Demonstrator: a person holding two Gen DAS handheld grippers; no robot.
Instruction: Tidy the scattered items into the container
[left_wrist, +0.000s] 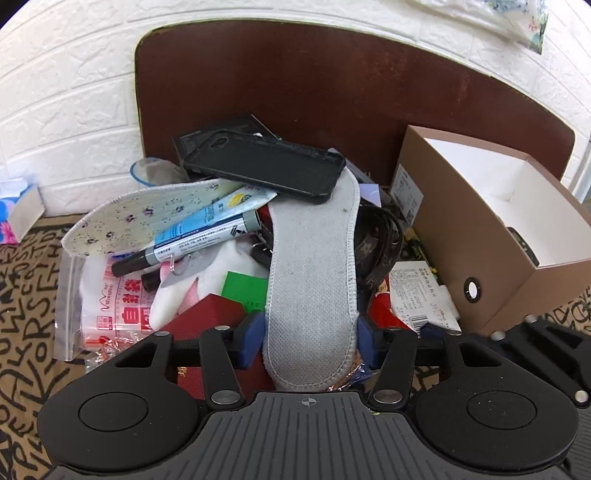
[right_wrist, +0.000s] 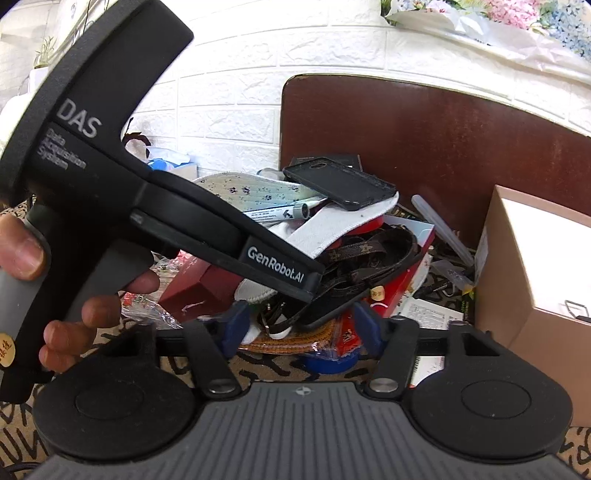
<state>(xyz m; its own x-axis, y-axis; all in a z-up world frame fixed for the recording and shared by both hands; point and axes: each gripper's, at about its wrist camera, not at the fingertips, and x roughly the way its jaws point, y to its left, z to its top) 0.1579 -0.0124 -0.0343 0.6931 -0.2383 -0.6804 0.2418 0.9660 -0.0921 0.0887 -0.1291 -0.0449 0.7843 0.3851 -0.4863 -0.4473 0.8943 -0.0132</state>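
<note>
A pile of loose items lies on the patterned mat. A grey insole (left_wrist: 314, 280) runs down its middle, and its near end sits between the open blue fingers of my left gripper (left_wrist: 310, 341). A black phone case (left_wrist: 266, 166) rests on top of the pile, with a floral insole (left_wrist: 147, 218) and a marker (left_wrist: 192, 240) to the left. The open brown box (left_wrist: 491, 236) stands to the right. In the right wrist view my right gripper (right_wrist: 300, 326) is open, low in front of a brown strap (right_wrist: 373, 258), with nothing between its fingers. The left gripper's body (right_wrist: 155, 192) crosses that view.
A dark brown board (left_wrist: 332, 85) leans on the white brick wall behind the pile. A zip bag (left_wrist: 107, 306), a red box (left_wrist: 207, 317) and a green card (left_wrist: 245, 290) lie in the pile. A tissue pack (left_wrist: 18, 210) sits at far left. The box shows at right (right_wrist: 535, 266).
</note>
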